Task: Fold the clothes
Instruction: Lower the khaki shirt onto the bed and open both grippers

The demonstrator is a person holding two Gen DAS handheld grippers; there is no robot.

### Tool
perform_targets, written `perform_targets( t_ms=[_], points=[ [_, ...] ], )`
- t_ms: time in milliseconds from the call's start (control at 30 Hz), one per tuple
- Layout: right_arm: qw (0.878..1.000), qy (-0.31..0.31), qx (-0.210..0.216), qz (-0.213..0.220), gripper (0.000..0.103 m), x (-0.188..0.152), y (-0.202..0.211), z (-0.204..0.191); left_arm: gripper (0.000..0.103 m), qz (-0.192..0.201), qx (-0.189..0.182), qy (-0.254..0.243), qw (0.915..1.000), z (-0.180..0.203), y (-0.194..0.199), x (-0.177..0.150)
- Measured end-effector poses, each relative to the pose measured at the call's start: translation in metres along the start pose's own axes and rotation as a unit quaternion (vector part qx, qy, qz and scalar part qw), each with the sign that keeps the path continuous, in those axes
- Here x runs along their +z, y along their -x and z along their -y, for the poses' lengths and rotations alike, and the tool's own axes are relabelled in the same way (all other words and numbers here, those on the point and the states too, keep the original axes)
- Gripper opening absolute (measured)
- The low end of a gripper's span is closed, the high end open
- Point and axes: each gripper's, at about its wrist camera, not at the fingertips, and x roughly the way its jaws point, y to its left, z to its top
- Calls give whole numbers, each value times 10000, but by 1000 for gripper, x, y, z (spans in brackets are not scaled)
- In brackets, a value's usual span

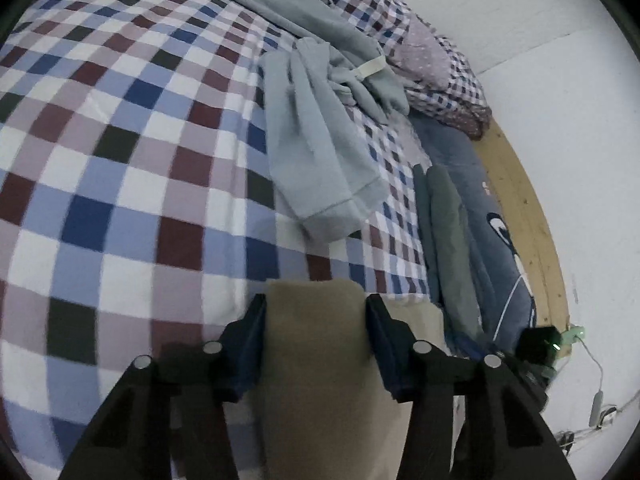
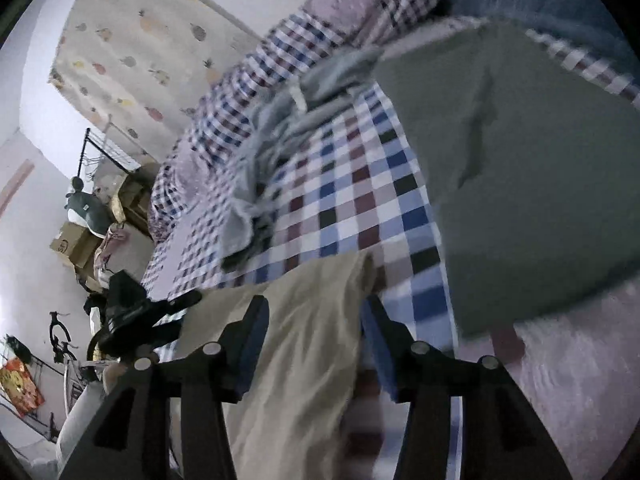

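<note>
Left-wrist and right-wrist views, folding in progress on a bed. We see the left gripper (image 1: 316, 308) with its dark blue pads at the two edges of a folded beige cloth garment (image 1: 316, 360); the pads appear to touch the cloth, but we cannot tell whether they press on it. The right gripper (image 2: 316, 312) stands with its jaws apart, the same beige garment (image 2: 304, 360) lying between and beneath them, with a gap showing on one side.

Beyond the grippers lies the blue, maroon and white checked bedsheet (image 1: 120, 160). On it, well apart from the beige piece, sprawls an unfolded pale grey-blue fleece garment (image 1: 320, 152). Near the wooden bed edge sits a folded grey-green garment (image 1: 448, 232), large in the right-wrist view (image 2: 520, 180).

We judge the risks as follows: a light hold may let the beige fold slip and fall open; a pad may catch the sheet along with the cloth; a lift by one side only may skew the fold. The right-wrist view is blurred.
</note>
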Motion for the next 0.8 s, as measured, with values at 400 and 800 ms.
perform_targets(
  t_ms=[400,800],
  points=[
    [9965,391,-131,-727,18,10,-82,9,13,598,2,233,9979,-15,6,-4],
    [9904,1044,-785,-458,5,19,-92,-9,15,627,306,133,9975,-24,4,2]
  ],
)
